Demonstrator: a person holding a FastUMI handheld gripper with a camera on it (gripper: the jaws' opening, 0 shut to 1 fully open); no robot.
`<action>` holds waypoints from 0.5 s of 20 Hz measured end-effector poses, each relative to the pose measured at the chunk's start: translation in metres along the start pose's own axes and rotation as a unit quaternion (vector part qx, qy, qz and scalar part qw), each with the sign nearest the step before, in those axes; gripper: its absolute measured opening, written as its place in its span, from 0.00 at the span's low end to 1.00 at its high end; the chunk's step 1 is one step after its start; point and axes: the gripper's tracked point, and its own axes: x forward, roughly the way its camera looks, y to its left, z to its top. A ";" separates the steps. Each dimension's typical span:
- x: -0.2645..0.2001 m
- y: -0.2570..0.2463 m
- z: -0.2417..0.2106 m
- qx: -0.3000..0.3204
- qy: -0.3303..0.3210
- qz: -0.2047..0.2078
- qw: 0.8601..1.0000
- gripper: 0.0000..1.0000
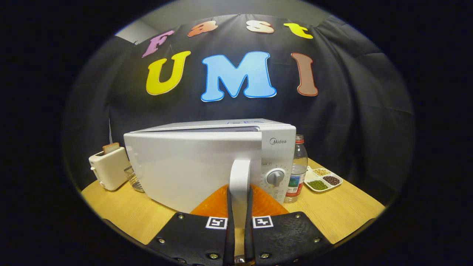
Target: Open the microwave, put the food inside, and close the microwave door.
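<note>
A white microwave (192,166) stands on the wooden table (343,214), straight ahead of me. Its door is swung slightly ajar, with a gap showing along the top at the right side. The door's vertical white handle (240,184) runs down between my two fingers, and my gripper (239,207) is shut on it, one finger (218,207) pressing from the left and the other from the right. The control panel with a round dial (275,177) sits just right of the handle.
A white toaster (109,168) with a slice of bread stands left of the microwave, a wire basket (135,180) beside it. A water bottle (298,170) is right of the microwave, and a white divided dish (323,179) of beans lies beyond it.
</note>
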 end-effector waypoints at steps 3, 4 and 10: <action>-0.033 0.020 -0.008 -0.014 0.000 0.026 1.000 0.10; -0.044 0.027 -0.010 -0.010 0.003 0.038 0.999 0.10; -0.107 0.089 -0.027 -0.003 0.014 0.101 0.995 0.10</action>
